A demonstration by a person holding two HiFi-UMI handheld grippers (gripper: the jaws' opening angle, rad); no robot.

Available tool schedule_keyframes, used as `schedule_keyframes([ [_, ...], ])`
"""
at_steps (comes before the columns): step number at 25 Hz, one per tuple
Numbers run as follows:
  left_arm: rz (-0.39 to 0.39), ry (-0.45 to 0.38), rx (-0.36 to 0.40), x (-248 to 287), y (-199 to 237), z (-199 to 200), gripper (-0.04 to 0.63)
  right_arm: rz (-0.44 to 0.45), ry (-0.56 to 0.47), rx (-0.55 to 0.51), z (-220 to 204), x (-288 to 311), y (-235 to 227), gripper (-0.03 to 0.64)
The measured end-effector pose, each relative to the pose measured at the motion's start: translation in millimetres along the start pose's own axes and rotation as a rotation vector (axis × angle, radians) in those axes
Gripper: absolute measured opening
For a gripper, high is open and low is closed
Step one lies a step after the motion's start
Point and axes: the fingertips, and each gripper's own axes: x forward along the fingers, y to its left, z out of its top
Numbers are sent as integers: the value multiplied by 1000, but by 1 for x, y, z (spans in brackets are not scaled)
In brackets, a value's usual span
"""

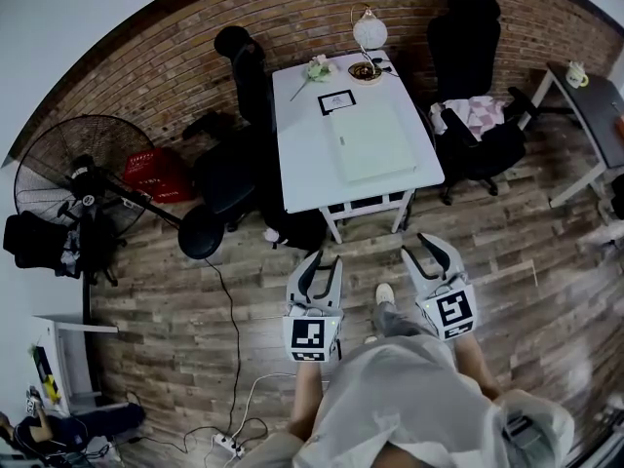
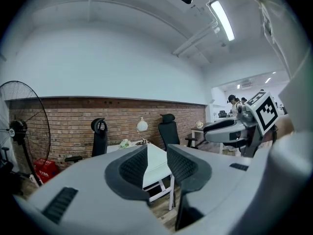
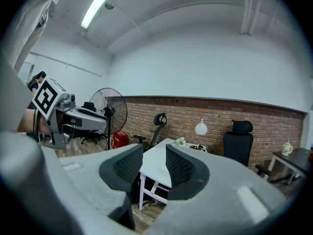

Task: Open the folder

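Observation:
A pale green folder (image 1: 374, 142) lies flat and closed on the white table (image 1: 297, 164), well ahead of me. My left gripper (image 1: 318, 269) hangs over the wooden floor short of the table's near edge, jaws apart and empty. My right gripper (image 1: 429, 253) is level with it to the right, also open with nothing between its pads. In the left gripper view the left gripper (image 2: 157, 164) frames the table (image 2: 157, 160). The right gripper (image 3: 154, 164) frames the table (image 3: 156, 160) in the right gripper view.
On the table's far end stand a round lamp (image 1: 370, 31), a small dish (image 1: 365, 71), flowers (image 1: 317, 67) and a framed card (image 1: 336, 101). Black office chairs (image 1: 234, 154) (image 1: 468, 86) flank the table. A floor fan (image 1: 83, 188) and cables (image 1: 234, 378) lie left.

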Motion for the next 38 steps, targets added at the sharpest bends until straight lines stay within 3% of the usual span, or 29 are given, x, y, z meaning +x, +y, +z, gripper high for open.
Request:
schedule_keyframes([
  [26, 67, 38, 10, 140, 25, 26, 119, 67, 0, 5, -4, 94, -121, 147],
  [38, 104, 53, 7, 182, 36, 30, 118, 100, -9, 1, -7, 131, -154, 147],
])
